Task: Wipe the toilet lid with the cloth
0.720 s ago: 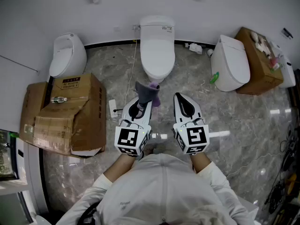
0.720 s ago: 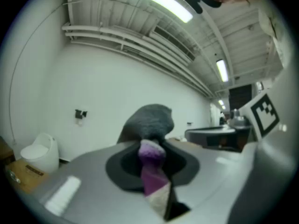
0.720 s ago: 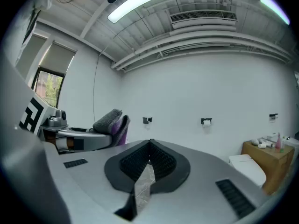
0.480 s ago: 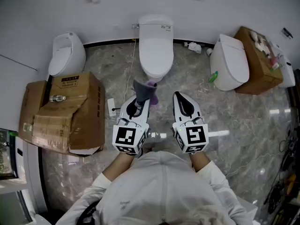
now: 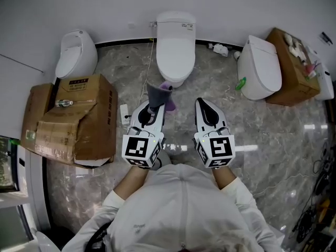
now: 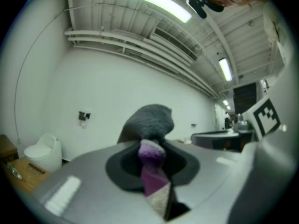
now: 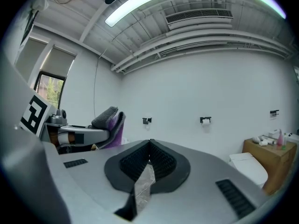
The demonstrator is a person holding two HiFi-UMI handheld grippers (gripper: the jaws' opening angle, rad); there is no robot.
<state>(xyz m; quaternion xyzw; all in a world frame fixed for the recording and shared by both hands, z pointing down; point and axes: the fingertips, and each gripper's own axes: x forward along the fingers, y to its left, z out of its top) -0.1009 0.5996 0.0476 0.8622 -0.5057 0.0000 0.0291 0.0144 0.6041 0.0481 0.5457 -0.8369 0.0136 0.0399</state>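
Cloth [image 5: 157, 92] soft, light, limp; your left gripper [image 5: 149, 115] pinches bunched end, good hold point. Your right gripper [image 5: 206, 113] closed, empty. Toilet lid [image 5: 176, 49] far ahead.

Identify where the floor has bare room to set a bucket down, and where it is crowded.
Bare marble floor lies between the middle toilet and the right toilet, and right of the right gripper. Crowded: the left, filled by cardboard boxes, and the right edge, with cables.

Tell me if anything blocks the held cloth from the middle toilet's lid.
Nothing visible does. The grey and purple cloth, clamped in the left gripper, is held right in front of the closed white toilet lid, with no object between them.
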